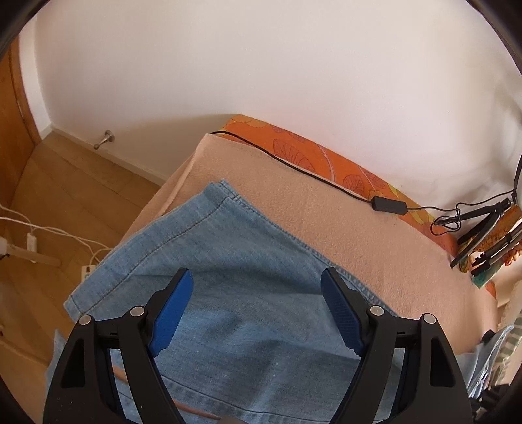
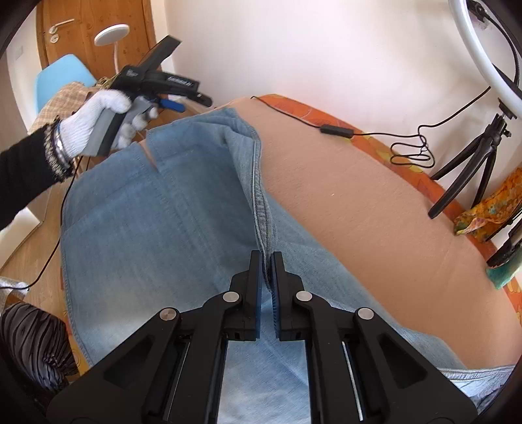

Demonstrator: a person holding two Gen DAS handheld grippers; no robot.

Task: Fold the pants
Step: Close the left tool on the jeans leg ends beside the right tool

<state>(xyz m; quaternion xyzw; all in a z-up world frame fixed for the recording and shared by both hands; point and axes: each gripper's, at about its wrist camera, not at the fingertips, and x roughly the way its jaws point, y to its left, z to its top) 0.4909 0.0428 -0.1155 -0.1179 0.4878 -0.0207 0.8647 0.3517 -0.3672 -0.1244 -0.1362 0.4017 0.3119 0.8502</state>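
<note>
Pinching a raised seam fold of the pants (image 2: 169,228), right gripper (image 2: 267,261) is clamped; left gripper (image 1: 256,290) wide, empty, above denim.

White knit glove (image 2: 98,122), black sleeve (image 2: 23,176), beaded bracelets (image 2: 57,151).

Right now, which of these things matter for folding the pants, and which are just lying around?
Part of the job:
- jeans
- right tongs, pinched on the jeans' seam
- left tongs, open above the jeans
- blanket under the jeans

Just lying about:
- black cable
- tripod
- ring light
- blue chair
- door
</note>
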